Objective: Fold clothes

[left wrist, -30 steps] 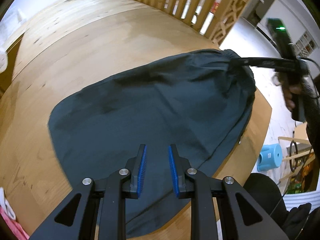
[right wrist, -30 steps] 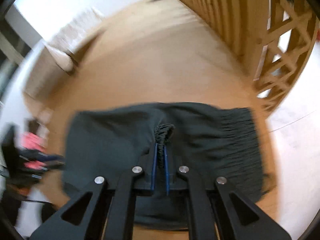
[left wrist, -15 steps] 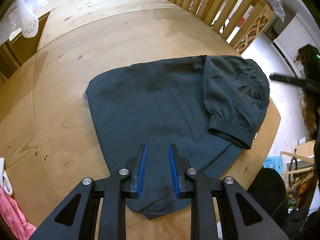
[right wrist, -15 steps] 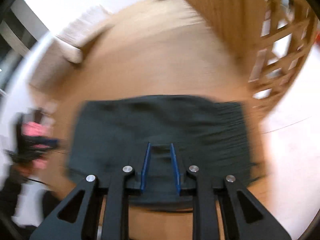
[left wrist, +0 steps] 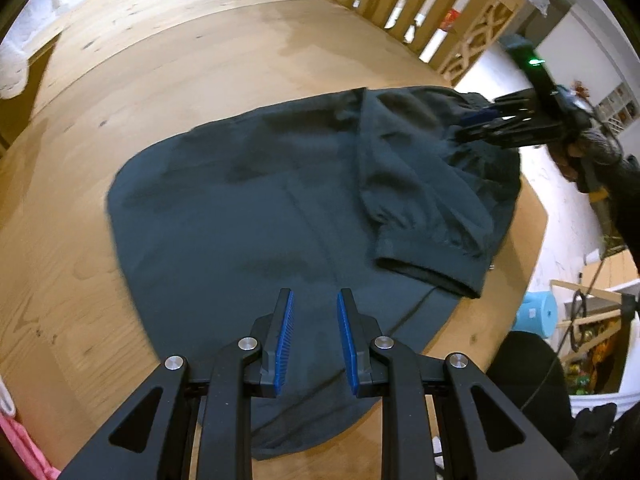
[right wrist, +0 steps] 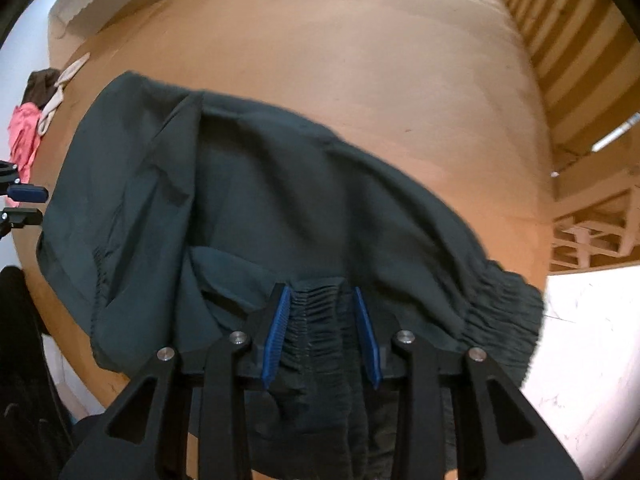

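Dark garment (left wrist: 248, 216) is spread flat on the wooden surface (left wrist: 160, 60), filling mid-frame in the left wrist view; long axis runs from lower left to upper right of that frame. One end is seen doubled back over the body at right of frame, cuffed hem (left wrist: 430, 274) lying on top. Gathered elastic band (right wrist: 316, 320) sits at the surface edge, lower centre in the right wrist view.

Left hand-held gripper (left wrist: 313, 344): fingers apart, nothing between them, held above the garment's near edge at bottom centre. Cloth lies directly ahead of and below it.

Right hand-held gripper (right wrist: 323, 336): fingers apart, with the elastic band bunched in the gap. Pads are not seen pressing on it, so no clamp is judged. In the left wrist view it shows at upper right (left wrist: 486, 120), at the garment's far end.

Key relation: the right one is nearer the folded, elastic end; the left is nearer the flat end. Fold state is partial; which fold comes next can't be settled.

Pink cloth (right wrist: 24, 136) lies at left edge, well apart.
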